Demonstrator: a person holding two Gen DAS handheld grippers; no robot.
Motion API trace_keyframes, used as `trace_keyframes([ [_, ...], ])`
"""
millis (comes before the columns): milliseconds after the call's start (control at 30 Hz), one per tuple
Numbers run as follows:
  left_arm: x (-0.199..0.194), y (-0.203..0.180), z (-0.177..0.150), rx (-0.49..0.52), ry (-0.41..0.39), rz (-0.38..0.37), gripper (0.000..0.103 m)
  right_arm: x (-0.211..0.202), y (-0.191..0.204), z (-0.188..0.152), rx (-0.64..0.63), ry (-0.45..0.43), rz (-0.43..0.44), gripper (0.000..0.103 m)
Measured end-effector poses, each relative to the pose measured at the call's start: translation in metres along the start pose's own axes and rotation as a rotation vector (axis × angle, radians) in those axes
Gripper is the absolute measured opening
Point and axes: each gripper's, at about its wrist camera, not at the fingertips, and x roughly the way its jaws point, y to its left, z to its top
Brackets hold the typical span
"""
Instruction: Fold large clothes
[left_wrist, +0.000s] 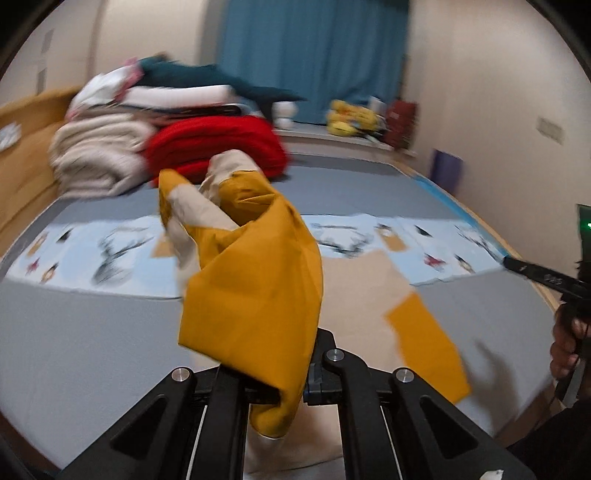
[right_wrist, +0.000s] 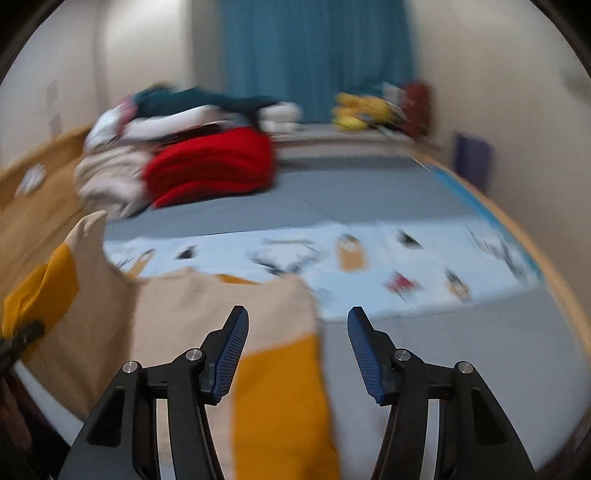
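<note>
A mustard-yellow and beige garment (left_wrist: 251, 280) is bunched up and lifted off the grey bed (left_wrist: 92, 332), with my left gripper (left_wrist: 291, 373) shut on its yellow cloth; the fingertips are hidden under the fabric. The rest of the garment (right_wrist: 207, 314) lies spread on the bed, one yellow sleeve end (right_wrist: 280, 406) below my right gripper (right_wrist: 295, 332). That gripper is open, its blue pads (right_wrist: 232, 354) apart and touching nothing. It also shows at the right edge of the left wrist view, the right gripper (left_wrist: 546, 277) held by a hand (left_wrist: 565, 343). Both views are motion-blurred.
A stack of clothes sits at the back left: a red item (left_wrist: 218, 147), beige folds (left_wrist: 99, 155), white and teal pieces on top. A light-blue printed sheet (right_wrist: 388, 266) crosses the bed. A wooden frame (left_wrist: 22, 155), blue curtain (left_wrist: 314, 55) and yellow toys (left_wrist: 351, 118) lie beyond.
</note>
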Motion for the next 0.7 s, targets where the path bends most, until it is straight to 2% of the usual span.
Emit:
trace_keyframes([
  [33,0.006,-0.026,0.002,0.040,0.011,-0.017,0.004,0.003,-0.013,-0.001,0.023,0.033,-0.017,0.055],
  [133,0.026,-0.089,0.000,0.150,0.058,-0.054,0.004,-0.006,-0.039,-0.004,0.036,0.002,-0.033,0.055],
  [233,0.048,-0.142,-0.012,0.243,0.131,-0.110,0.004,-0.002,-0.047,-0.011,0.031,0.037,-0.037,0.055],
  [300,0.065,-0.172,-0.026,0.299,0.203,-0.156,0.004,-0.002,-0.051,-0.015,0.028,0.043,-0.023,0.055],
  [367,0.086,-0.195,-0.043,0.355,0.309,-0.192,0.007,0.002,-0.053,-0.013,0.018,0.048,-0.011,0.055],
  [433,0.100,-0.203,-0.053,0.378,0.410,-0.216,0.014,0.000,-0.058,-0.016,0.025,0.064,0.022,0.055],
  [467,0.101,-0.201,-0.054,0.377,0.434,-0.226,0.020,0.003,-0.059,-0.017,0.047,0.081,0.062,0.055],
  [600,0.077,-0.169,-0.044,0.308,0.425,-0.339,0.050,0.013,-0.056,-0.022,0.109,0.140,0.188,0.055],
  [700,0.053,-0.136,-0.032,0.252,0.390,-0.396,0.051,0.025,-0.045,-0.027,0.124,0.196,0.261,0.055],
])
